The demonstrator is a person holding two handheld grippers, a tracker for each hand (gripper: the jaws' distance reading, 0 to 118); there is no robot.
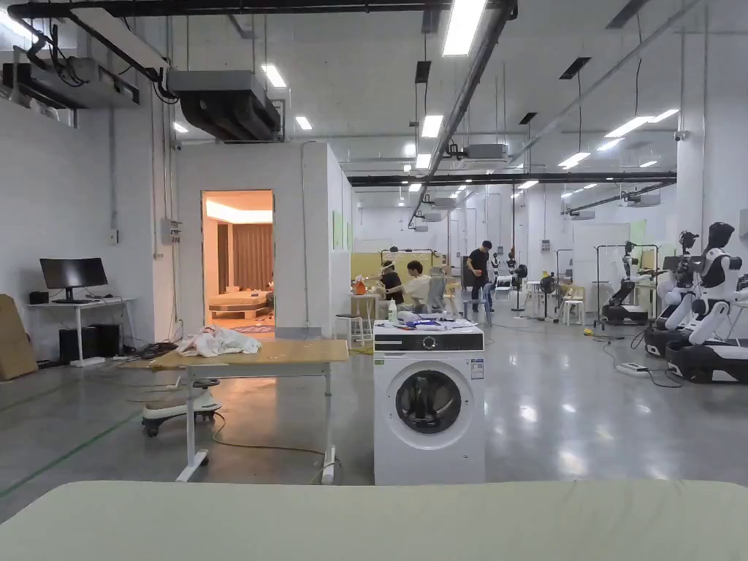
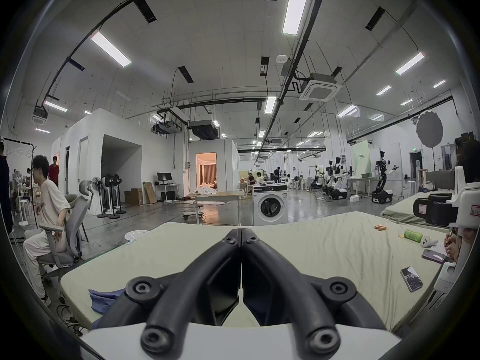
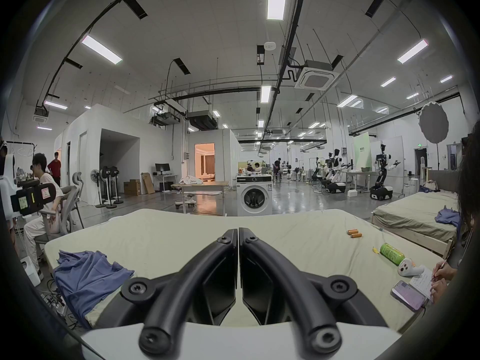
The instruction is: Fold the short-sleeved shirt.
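A pale green bed (image 3: 181, 238) stands in a wide hall with a glossy grey floor and a washer (image 1: 429, 402) beyond it. The crumpled blue shirt (image 3: 88, 274) lies left of the right hand-held gripper (image 3: 238, 232), whose jaws are closed on nothing; the left hand-held gripper (image 2: 241, 232) likewise. A green can (image 3: 391, 254) and two phones lie to the right.

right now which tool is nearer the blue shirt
Left, probably. The left tool hangs beside the blue shirt, whose edge lies by its base; the right tool sits farther off, the shirt well to its left.
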